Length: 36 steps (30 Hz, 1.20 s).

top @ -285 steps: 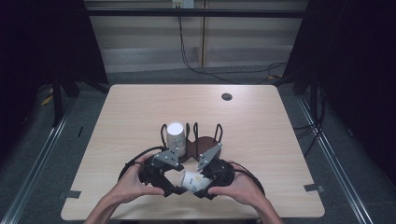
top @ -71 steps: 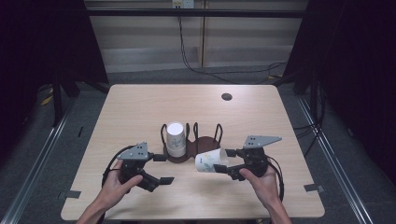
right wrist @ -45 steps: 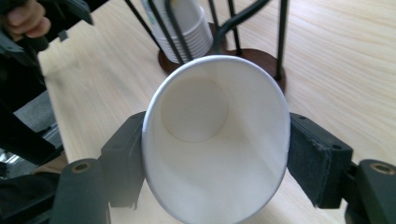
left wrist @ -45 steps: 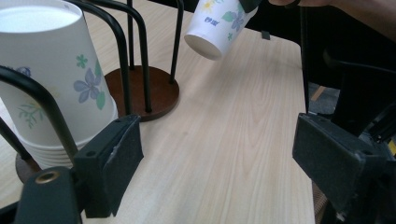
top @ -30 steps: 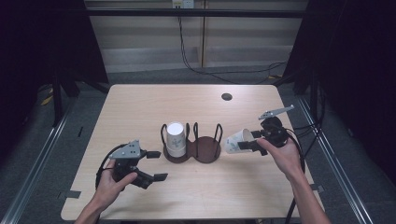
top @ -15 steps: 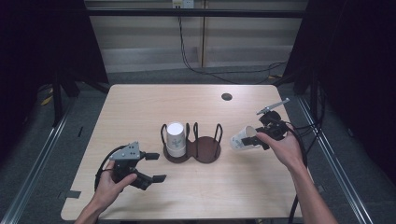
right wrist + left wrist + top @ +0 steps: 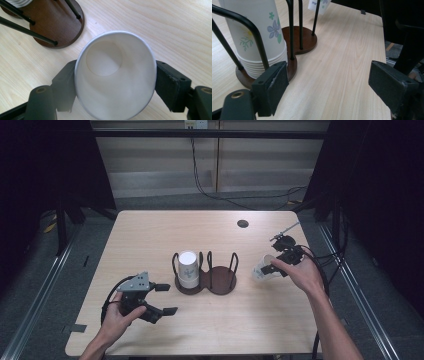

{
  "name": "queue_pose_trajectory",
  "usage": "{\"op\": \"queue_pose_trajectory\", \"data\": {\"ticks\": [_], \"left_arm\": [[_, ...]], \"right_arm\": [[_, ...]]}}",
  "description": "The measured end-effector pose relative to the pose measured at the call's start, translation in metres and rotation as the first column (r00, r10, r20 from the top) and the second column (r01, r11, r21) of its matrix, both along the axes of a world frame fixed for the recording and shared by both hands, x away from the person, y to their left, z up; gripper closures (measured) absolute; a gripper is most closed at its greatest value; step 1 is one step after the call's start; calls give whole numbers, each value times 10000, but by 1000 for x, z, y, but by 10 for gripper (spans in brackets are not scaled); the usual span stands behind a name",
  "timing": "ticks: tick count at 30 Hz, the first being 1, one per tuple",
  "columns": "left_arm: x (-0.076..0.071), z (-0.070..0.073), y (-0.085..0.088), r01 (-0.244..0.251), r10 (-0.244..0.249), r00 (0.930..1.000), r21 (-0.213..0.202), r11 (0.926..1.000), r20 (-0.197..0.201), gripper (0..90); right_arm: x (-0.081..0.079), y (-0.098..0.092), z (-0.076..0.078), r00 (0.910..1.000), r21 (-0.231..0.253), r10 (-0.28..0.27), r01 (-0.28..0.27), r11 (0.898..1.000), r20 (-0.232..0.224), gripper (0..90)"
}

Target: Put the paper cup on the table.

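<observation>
A dark wooden cup holder (image 7: 220, 281) with black wire hoops stands mid-table. Its left ring holds a stack of flowered paper cups (image 7: 188, 269) (image 7: 259, 37), upside down. My right gripper (image 7: 272, 269) is shut on a single paper cup (image 7: 262, 269) (image 7: 113, 75), held above the table right of the holder with its mouth toward the camera. The jaws press both sides of that cup. My left gripper (image 7: 161, 299) (image 7: 329, 87) rests open near the front left, just left of the holder, with nothing between its pads.
A small dark round disc (image 7: 243, 223) lies near the table's far right. Cables trail from both grippers. The holder's right ring (image 7: 50, 27) is bare. Metal rails and dark floor flank the table (image 7: 150, 235).
The right gripper has carried the single cup from the front middle out to the right and tilted it. The left gripper has drawn back to the front left and stayed open.
</observation>
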<state>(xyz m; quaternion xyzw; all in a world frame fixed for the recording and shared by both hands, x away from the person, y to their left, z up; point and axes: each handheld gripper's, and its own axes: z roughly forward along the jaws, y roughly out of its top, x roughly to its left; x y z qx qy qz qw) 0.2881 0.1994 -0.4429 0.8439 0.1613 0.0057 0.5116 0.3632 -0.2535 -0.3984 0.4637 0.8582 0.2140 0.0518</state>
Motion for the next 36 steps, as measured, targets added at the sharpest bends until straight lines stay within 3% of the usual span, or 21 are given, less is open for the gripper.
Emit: {"op": "queue_pose_trajectory", "data": {"ticks": [8, 17, 20, 28, 36], "left_arm": [[0, -1, -1, 51, -51, 10000, 28, 10000, -30, 160], [1, -2, -1, 154, -154, 9999, 66, 9999, -44, 160], [0, -2, -2, 205, -204, 9998, 97, 9997, -35, 160], [0, -2, -2, 230, -229, 9997, 125, 9997, -37, 160], [-2, -2, -4, 324, -323, 9995, 95, 9994, -75, 160]], "right_arm": [[12, 12, -5, 9991, -997, 107, -147, 9949, -405, 251], [22, 21, -13, 9980, -1417, 78, -167, 9898, -630, 238], [24, 23, -16, 9976, -1795, 227, -342, 9832, -661, 230], [27, 31, -21, 9978, -1988, 235, -355, 9794, -628, 206], [28, 34, -25, 9985, -1782, 212, -300, 9835, -513, 186]]}}
